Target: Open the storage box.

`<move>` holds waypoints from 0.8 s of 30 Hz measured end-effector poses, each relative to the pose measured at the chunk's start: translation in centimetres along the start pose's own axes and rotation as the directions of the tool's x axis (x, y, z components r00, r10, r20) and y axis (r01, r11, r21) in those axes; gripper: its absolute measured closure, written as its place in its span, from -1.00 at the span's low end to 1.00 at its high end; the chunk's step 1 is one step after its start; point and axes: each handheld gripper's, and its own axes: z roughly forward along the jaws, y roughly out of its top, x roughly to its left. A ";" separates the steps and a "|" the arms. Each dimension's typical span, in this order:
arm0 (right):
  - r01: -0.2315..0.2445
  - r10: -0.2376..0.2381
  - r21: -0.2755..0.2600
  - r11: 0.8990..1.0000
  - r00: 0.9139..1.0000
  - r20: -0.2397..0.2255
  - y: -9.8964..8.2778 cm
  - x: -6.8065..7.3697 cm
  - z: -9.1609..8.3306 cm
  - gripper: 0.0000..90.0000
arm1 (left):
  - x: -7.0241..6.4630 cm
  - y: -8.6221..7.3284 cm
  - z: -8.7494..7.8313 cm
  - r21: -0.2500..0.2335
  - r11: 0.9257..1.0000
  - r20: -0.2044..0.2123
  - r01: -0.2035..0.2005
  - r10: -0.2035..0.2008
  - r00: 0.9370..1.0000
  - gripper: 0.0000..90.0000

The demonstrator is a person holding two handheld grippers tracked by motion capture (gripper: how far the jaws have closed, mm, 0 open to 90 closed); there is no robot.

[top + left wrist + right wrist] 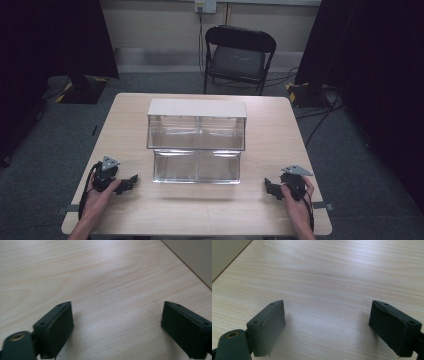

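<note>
Two hands held open tongs on a pale wooden surface, either side of a clear two-tier bin.

Forearms entered the high view from the bottom edge; the left tongs (pixel 131 182) rested near the surface's (pixel 210 210) front left corner and the right tongs (pixel 270 188) near its front right, each pointing inward, well apart from each other. Between them, farther back at the centre, stood the clear bin (pixel 196 141), stepped in two tiers under a white lid, touching neither tool. Behind the surface stood a black folding chair (pixel 239 56). Seen from the left gripper view, the left tongs (pixel 117 327) had jaws spread wide over bare wood grain (pixel 100 277), gripping nothing. Seen from the right gripper view, the right tongs (pixel 327 326) were likewise spread wide and empty over bare wood (pixel 332 270).
</note>
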 end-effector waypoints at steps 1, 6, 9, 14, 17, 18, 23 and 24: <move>0.000 0.000 0.000 1.000 1.000 0.000 0.0 0.0 0.0 -0.72 | 0.0 0.0 -0.1 0.000 1.000 -0.003 -0.006 0.006 1.000 -0.68; 0.000 0.000 0.000 1.000 1.000 0.000 0.0 0.0 0.0 -0.72 | -0.1 0.1 -0.3 -0.002 1.000 0.015 -0.003 0.003 1.000 -0.65; 0.000 0.000 0.000 1.000 1.000 0.000 0.0 0.0 0.0 -0.72 | -0.4 0.2 -0.6 -0.015 1.000 0.024 0.000 0.001 1.000 -0.65; 0.000 0.000 0.000 1.000 1.000 0.000 0.0 0.0 0.0 -0.72 | -1.2 0.3 -1.5 -0.049 0.999 0.057 -0.020 0.022 0.998 -0.65; 0.000 0.000 0.000 1.000 1.000 0.000 0.0 0.0 0.0 -0.72 | -1.9 0.5 -1.9 -0.066 0.997 0.082 -0.026 0.031 0.996 -0.65; 0.000 0.000 0.000 1.000 1.000 0.000 0.0 0.0 0.0 -0.72 | -2.0 0.5 -2.0 -0.070 0.997 0.090 -0.030 0.036 0.995 -0.65; 0.000 0.000 0.000 1.000 1.000 0.000 0.0 0.0 0.0 -0.72 | -3.2 0.8 -2.6 -0.098 0.994 0.135 -0.049 0.062 0.989 -0.65; 0.000 0.000 0.000 1.000 1.000 0.000 0.0 0.0 0.0 -0.72 | -3.2 0.8 -2.6 -0.098 0.994 0.135 -0.049 0.062 0.989 -0.65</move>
